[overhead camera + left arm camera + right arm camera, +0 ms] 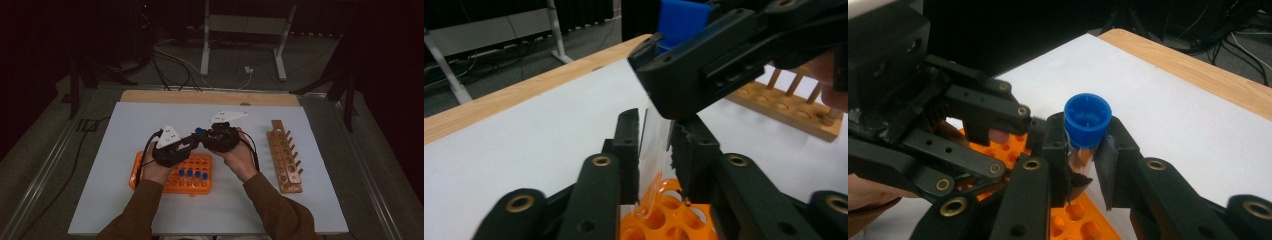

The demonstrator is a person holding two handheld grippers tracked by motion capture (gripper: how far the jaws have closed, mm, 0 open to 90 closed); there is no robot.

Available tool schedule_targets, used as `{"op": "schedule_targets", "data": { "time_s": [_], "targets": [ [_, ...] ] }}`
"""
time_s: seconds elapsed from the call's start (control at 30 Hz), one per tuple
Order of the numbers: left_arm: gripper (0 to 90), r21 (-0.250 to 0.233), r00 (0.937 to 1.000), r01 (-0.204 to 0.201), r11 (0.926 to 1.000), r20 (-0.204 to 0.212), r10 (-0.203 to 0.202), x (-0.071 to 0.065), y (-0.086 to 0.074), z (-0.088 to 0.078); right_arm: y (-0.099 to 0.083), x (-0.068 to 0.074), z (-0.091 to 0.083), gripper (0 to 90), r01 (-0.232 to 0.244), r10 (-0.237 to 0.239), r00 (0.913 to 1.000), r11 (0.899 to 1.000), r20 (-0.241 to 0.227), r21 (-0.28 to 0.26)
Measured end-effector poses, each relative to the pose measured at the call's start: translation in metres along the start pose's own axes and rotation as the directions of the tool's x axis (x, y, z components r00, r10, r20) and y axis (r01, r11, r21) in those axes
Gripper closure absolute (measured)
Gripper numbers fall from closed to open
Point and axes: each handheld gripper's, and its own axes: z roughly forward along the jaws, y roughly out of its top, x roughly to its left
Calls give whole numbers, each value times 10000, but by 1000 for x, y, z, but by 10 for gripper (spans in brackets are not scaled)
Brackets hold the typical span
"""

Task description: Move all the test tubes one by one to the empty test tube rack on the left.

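A clear tube (655, 142) with a blue cap (1087, 119) is held above the orange rack (137, 170), gripped at two places. My left gripper (655, 131) is shut on the tube's clear body, low down. My right gripper (1083, 147) is shut on the same tube just under the cap. In the high view the left gripper (191, 142) and the right gripper (202, 135) meet tip to tip over the rack's far edge, with the cap (199, 131) between them. The tube's bottom end hangs just over the rack's holes (659, 210).
Several blue-capped tubes (192, 174) stand in the orange rack's near rows. A wooden peg rack (285, 155) lies to the right on the white mat (125, 125). The mat's far edge meets a wooden table strip (210, 97).
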Motion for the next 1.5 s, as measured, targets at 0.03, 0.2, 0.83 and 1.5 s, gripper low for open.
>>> {"op": "schedule_targets", "data": {
  "time_s": [0.03,0.2,0.83,1.5],
  "targets": [
    [763,2,10000,-36,10000,22,36,0,0,0,0,0,0,768,-13,13,10000,10000,-12,17],
    [780,-45,10000,8,10000,55,-7,-1,-1,0,-1,-2,-2,706,-116,116,9999,9999,-26,-69],
    [782,-360,9906,1249,9915,-509,-1267,13,-25,-23,-21,-33,-29,128,-996,1062,9833,9937,1477,-517],
    [780,-712,9843,1647,9838,-527,-1686,7,-38,-49,-54,-68,-61,0,-1431,1559,9497,9875,2716,-664]
  ]
}}
